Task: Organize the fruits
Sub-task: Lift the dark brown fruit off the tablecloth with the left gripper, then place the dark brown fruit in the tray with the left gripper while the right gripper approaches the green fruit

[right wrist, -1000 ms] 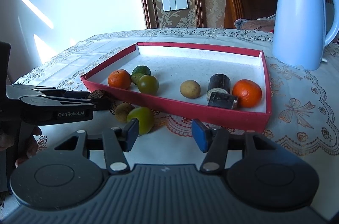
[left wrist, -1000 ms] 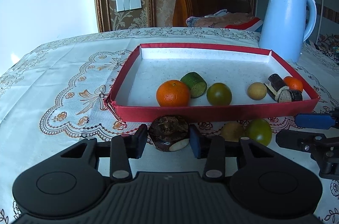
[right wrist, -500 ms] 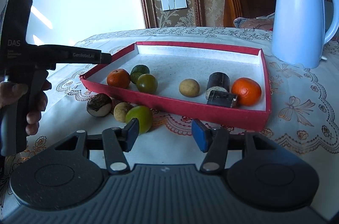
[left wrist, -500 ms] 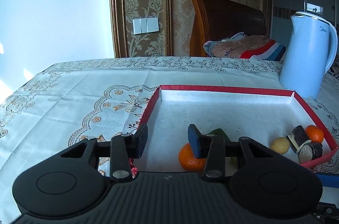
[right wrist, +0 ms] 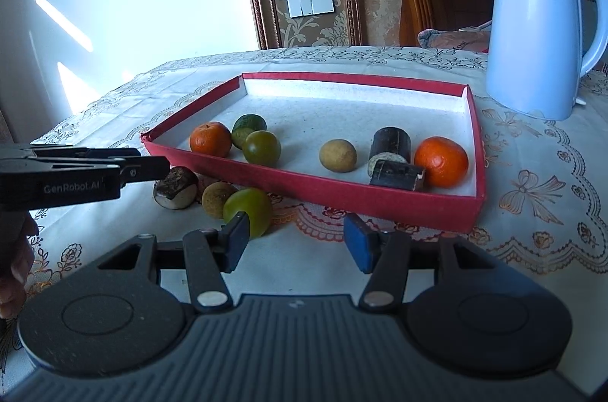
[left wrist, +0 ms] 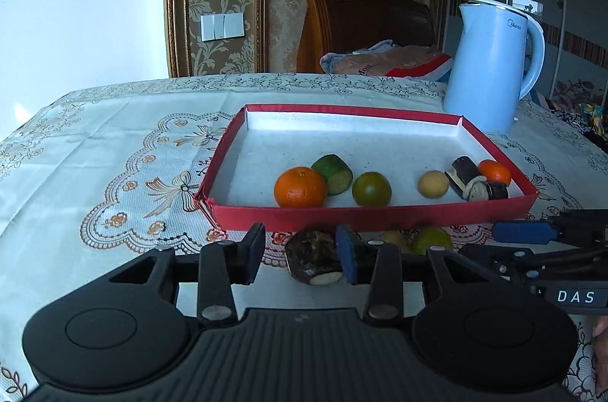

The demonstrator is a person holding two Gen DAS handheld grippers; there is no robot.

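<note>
A red tray (left wrist: 372,217) holds an orange (left wrist: 300,187), a green cut piece (left wrist: 332,168), a green fruit (left wrist: 371,189), a tan fruit (left wrist: 433,184), dark cut pieces (left wrist: 465,174) and a small orange (left wrist: 494,172). In front of it on the cloth lie a dark brown fruit (left wrist: 313,261), a tan fruit (right wrist: 218,198) and a green fruit (right wrist: 250,208). My left gripper (left wrist: 300,257) is open, low around the brown fruit, which sits against the right pad with a gap at the left pad. My right gripper (right wrist: 296,242) is open and empty, just before the green fruit.
A pale blue kettle (right wrist: 539,33) stands behind the tray's right corner. A lace tablecloth (left wrist: 114,174) covers the table. A wooden chair (left wrist: 361,22) with cloth on it is at the far edge. A hand (right wrist: 15,269) holds the left gripper's handle.
The left gripper rose away from the brown fruit half a second ago and has come back down around it, now shifted left. The fruit stayed on the cloth. The right gripper has not moved.
</note>
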